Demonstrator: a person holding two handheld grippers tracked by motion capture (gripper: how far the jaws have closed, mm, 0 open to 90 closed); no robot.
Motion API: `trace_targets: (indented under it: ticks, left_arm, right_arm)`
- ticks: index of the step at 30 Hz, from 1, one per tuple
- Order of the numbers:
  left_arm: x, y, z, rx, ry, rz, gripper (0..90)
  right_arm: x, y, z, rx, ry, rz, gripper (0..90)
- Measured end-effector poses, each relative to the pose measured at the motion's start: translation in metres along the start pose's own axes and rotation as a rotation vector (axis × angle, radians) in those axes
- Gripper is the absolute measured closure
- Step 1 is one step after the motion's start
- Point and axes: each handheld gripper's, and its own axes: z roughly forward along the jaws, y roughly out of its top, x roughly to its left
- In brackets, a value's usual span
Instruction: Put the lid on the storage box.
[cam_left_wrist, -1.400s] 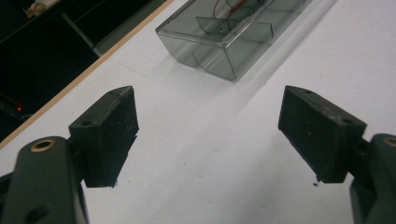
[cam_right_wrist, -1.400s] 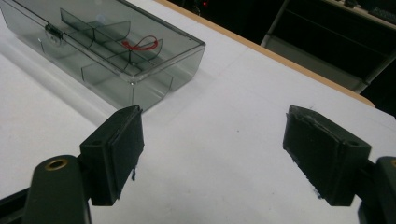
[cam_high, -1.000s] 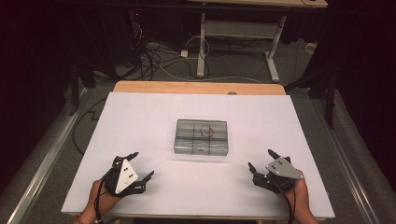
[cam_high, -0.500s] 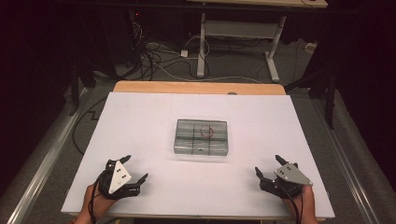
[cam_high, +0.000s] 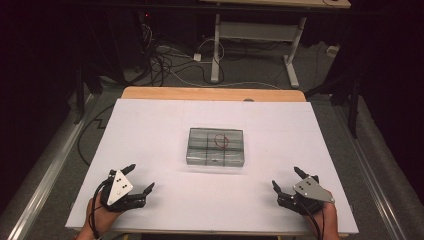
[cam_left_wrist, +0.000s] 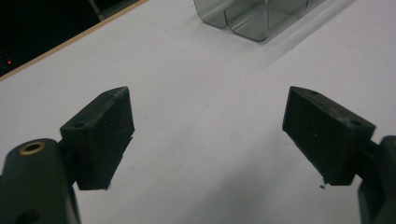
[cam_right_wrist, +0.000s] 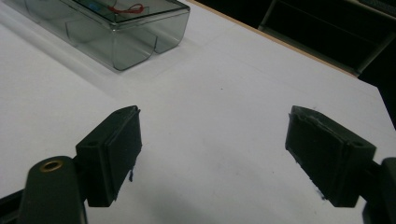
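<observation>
White table (cam_high: 150, 130), bare between the grippers and box. Clear compartmented box (cam_high: 216, 146) mid-table, red loop (cam_high: 220, 140) in a far compartment. Left gripper (cam_high: 137, 181) and right gripper (cam_high: 286, 181) near the front edge, jaws spread wide, gripping nothing.

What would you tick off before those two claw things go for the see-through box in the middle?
1. Left gripper jaws open, nothing between them: ok.
2. Right gripper jaws open, nothing between them: ok.
3. Clear box flat on the white table, apart from both grippers: ok.
4. Table between grippers and box free of obstacles: ok.
5. Box lid shut or latched: cannot tell.
6. Red loop in a far compartment, loose or fixed: cannot tell.
</observation>
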Motion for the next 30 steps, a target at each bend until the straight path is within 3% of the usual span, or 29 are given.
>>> trace_targets:
  ticks: [8, 9, 16, 30]
  left_arm:
    - [-0.002, 0.0, 0.0008, 0.007, 0.0, 0.009, 16.1]
    - [-0.0022, 0.0007, 0.0017, 0.007, 0.005, 0.029, 16.1]
    - [-0.0048, 0.001, 0.0036, 0.017, 0.006, 0.044, 16.1]
    - [-0.0063, 0.0035, 0.0049, 0.014, 0.006, 0.045, 16.1]
  right_arm:
    - [0.0014, 0.0014, -0.0003, -0.007, -0.009, -0.006, 18.8]
    - [0.0013, 0.0012, -0.0003, -0.007, -0.011, -0.004, 18.8]
    - [-0.0002, 0.0006, -0.001, -0.011, -0.016, -0.004, 18.0]
    - [-0.0014, 0.0006, -0.0006, -0.01, -0.021, -0.002, 18.0]
